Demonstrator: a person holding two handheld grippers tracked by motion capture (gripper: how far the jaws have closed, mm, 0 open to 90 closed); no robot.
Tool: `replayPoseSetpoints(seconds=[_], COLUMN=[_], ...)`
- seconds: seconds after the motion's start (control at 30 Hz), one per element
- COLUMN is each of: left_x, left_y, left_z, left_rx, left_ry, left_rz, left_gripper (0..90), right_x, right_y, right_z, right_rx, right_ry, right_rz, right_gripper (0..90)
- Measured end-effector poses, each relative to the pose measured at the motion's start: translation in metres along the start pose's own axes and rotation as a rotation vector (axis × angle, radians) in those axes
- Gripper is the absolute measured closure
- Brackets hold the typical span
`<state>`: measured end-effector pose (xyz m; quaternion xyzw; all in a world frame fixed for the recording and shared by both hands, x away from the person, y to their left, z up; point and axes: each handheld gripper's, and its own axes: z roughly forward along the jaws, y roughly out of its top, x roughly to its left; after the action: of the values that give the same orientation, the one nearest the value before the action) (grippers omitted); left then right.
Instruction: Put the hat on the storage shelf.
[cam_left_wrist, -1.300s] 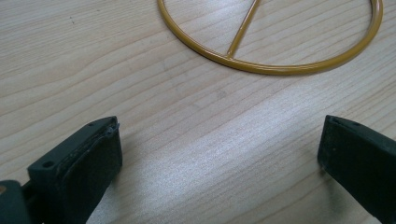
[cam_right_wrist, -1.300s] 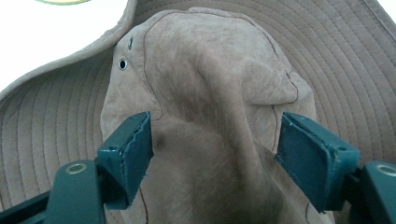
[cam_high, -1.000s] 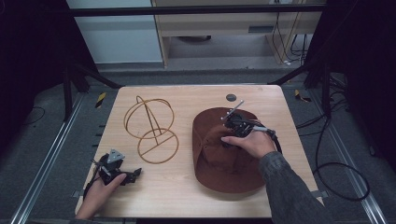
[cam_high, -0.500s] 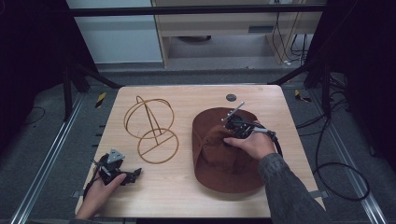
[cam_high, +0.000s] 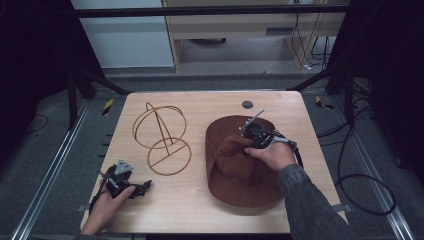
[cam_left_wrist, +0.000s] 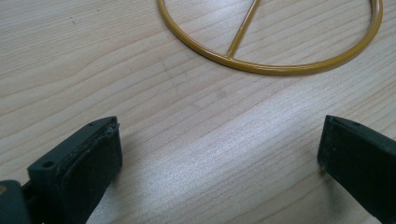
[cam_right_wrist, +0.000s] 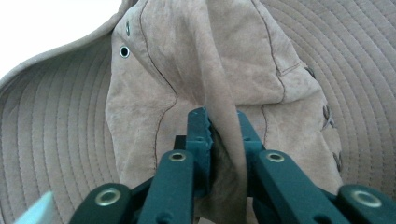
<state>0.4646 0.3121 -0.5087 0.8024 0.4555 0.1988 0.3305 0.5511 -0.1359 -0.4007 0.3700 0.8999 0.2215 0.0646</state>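
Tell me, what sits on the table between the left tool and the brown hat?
Bare wood, mostly; in the high view the wire stand's base ring edges in between left tool and hat.

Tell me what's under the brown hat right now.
The hat lies on the wooden table. Its wide brim hides whatever is beneath. The right gripper has just closed its jaws on a crown fold.

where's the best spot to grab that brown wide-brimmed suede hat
Grip the soft crown of the brown wide-brimmed suede hat, from above: the brim lies flat on the table, while the crown bunches into a ridge. The right gripper has just been closing on such a fold.
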Motion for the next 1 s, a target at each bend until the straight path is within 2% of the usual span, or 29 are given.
replayPoseSetpoints(seconds=[0.27,0.43,0.53,0.7,0.73,0.77,0.83,1.0], left_x=[0.000,0.000,0.000,0.000,0.000,0.000,0.000,0.000], left_y=[0.000,0.000,0.000,0.000,0.000,0.000,0.000,0.000], left_z=[0.000,0.000,0.000,0.000,0.000,0.000,0.000,0.000], left_rx=[0.000,0.000,0.000,0.000,0.000,0.000,0.000,0.000], left_ry=[0.000,0.000,0.000,0.000,0.000,0.000,0.000,0.000], left_rz=[0.000,0.000,0.000,0.001,0.000,0.000,0.000,0.000], left_gripper=[0.0,0.0,0.0,0.0,0.0,0.0,0.0,0.0], right_x=[-0.002,-0.002,-0.001,0.003,0.004,0.004,0.007,0.013], right_y=[-0.001,-0.001,-0.001,0.000,0.000,0.000,-0.001,-0.003], right_z=[-0.003,-0.008,-0.012,-0.027,-0.034,-0.034,-0.045,-0.062], right_rx=[-0.025,-0.059,-0.079,-0.126,-0.154,-0.154,-0.192,-0.239], right_ry=[0.017,0.027,0.027,0.024,0.028,0.028,0.026,0.021], right_rz=[0.013,0.020,0.008,0.002,0.003,0.003,-0.002,-0.011], right_gripper=[87.4,89.0,89.1,89.1,89.1,89.1,89.1,89.1])
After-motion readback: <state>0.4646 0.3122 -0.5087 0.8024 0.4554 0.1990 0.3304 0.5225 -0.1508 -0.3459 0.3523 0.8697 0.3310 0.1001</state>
